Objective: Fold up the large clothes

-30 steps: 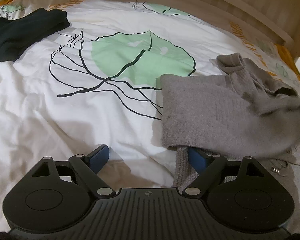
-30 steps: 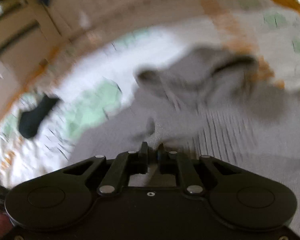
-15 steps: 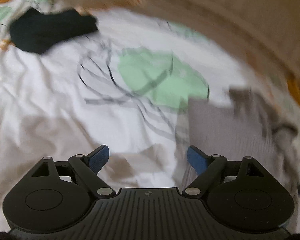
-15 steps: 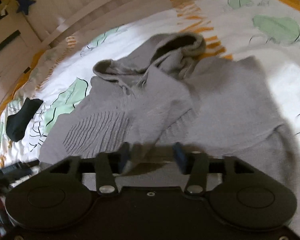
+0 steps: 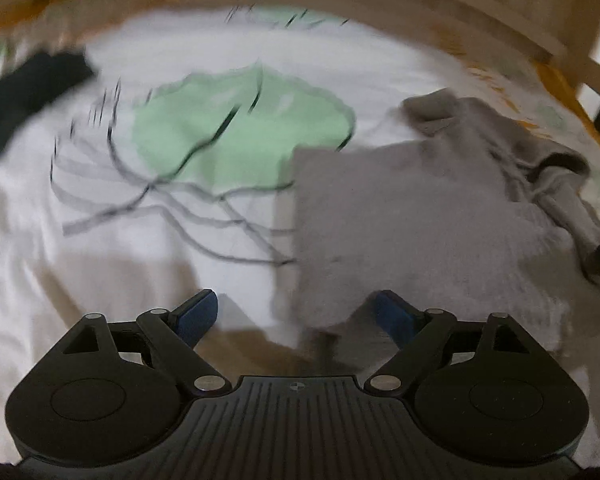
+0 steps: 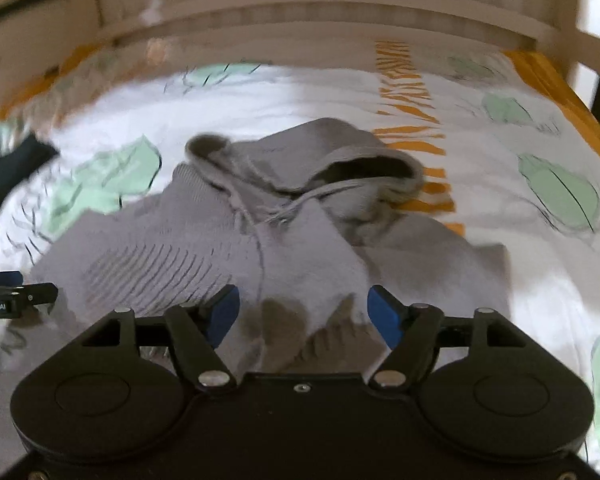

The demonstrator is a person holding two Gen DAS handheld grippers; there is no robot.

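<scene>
A grey knit hoodie (image 6: 284,240) lies partly folded on the bed, hood (image 6: 364,168) at the far end with its drawstrings loose. In the left wrist view the hoodie (image 5: 412,220) lies to the right, its folded left edge straight. My left gripper (image 5: 296,314) is open and empty, held above the hoodie's near left corner. My right gripper (image 6: 304,312) is open and empty, held above the hoodie's near edge. The left gripper also shows at the left edge of the right wrist view (image 6: 4,292).
The bed has a white cover (image 5: 120,260) with green leaf prints and orange stripes. A black garment (image 5: 24,92) lies at the far left, also in the right wrist view (image 6: 8,168). A wooden bed rail (image 6: 320,12) runs along the far side.
My right gripper has let go of the hoodie, opened wide and pulled back. My left gripper has stayed open and shifted near the hoodie's left corner. The views are blurred by motion.
</scene>
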